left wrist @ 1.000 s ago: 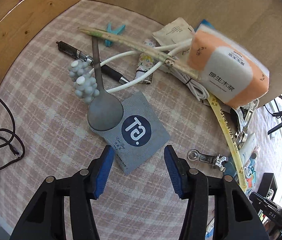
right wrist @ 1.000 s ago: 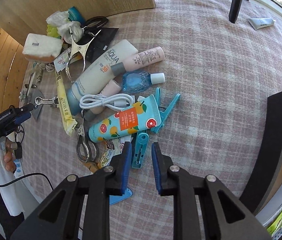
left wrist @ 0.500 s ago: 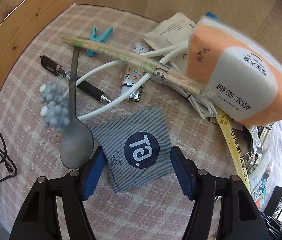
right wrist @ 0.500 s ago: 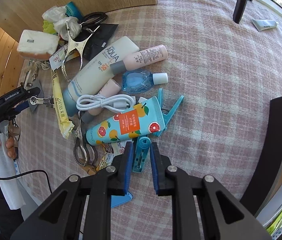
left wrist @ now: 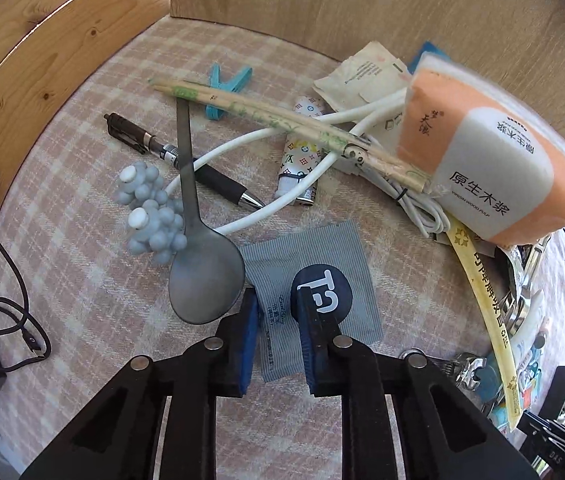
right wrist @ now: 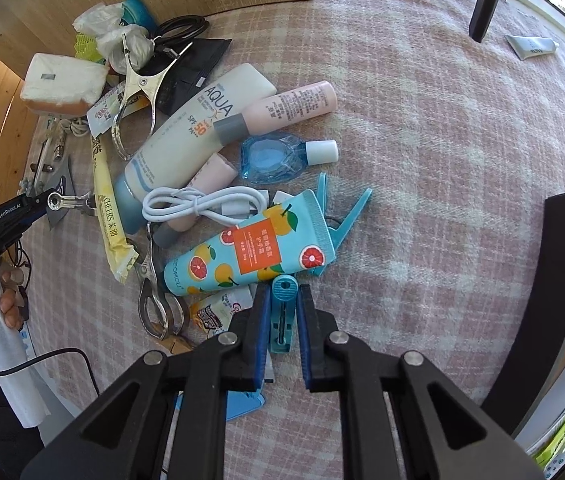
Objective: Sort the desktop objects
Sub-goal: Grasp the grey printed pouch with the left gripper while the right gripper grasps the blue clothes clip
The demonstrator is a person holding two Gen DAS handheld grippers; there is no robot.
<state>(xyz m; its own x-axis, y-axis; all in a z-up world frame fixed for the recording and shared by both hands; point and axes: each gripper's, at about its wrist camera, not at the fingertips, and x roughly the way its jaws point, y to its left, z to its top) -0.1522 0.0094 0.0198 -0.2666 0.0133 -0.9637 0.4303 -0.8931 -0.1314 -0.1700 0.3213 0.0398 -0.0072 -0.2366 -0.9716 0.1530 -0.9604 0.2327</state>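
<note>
Left wrist view is showing the left gripper (left wrist: 276, 338) pinching a flat grey sachet (left wrist: 314, 292) on the checked cloth (left wrist: 82, 280) beside a spoon (left wrist: 202, 276), its jaws having just been closing; thin, limp and light, it is probably best taken by an edge. Right gripper (right wrist: 282, 320), also just closing, is clamping a small blue clothes peg (right wrist: 283, 312), stiff and light, lying lengthwise between the pads below a fruit-printed tube (right wrist: 250, 252).

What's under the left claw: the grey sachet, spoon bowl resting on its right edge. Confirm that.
Wrong side. In the left wrist view the spoon bowl rests at the left edge of the grey sachet. The left claw is indeed closed on that sachet.
</note>
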